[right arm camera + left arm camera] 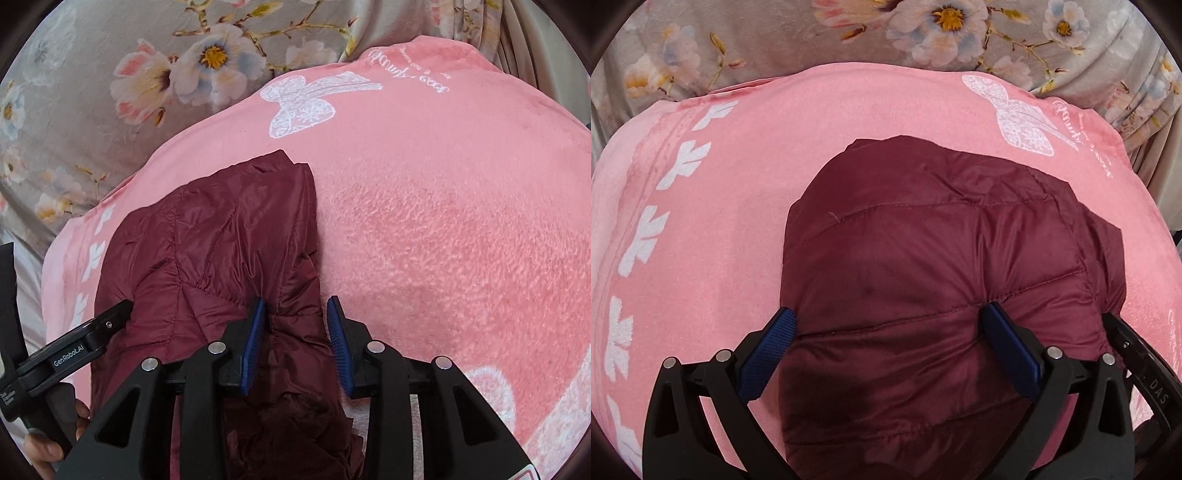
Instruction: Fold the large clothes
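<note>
A maroon quilted jacket (923,258) lies folded in a compact bundle on a pink blanket (720,221). My left gripper (890,317) hovers over its near part with the jaws wide open. One blue pad sits at the jacket's left edge and the other rests on the quilting. In the right wrist view the jacket (221,240) sits left of centre. My right gripper (295,310) straddles its right edge. The left pad touches the fabric and the right pad stands just off it over the blanket (443,221), so it is open.
The blanket carries white bow prints (303,103) and covers a grey floral bedspread (166,66). The right gripper's black frame (1134,354) shows at the jacket's right side. A person's hand (44,446) holds the left tool's body (70,358) at the lower left.
</note>
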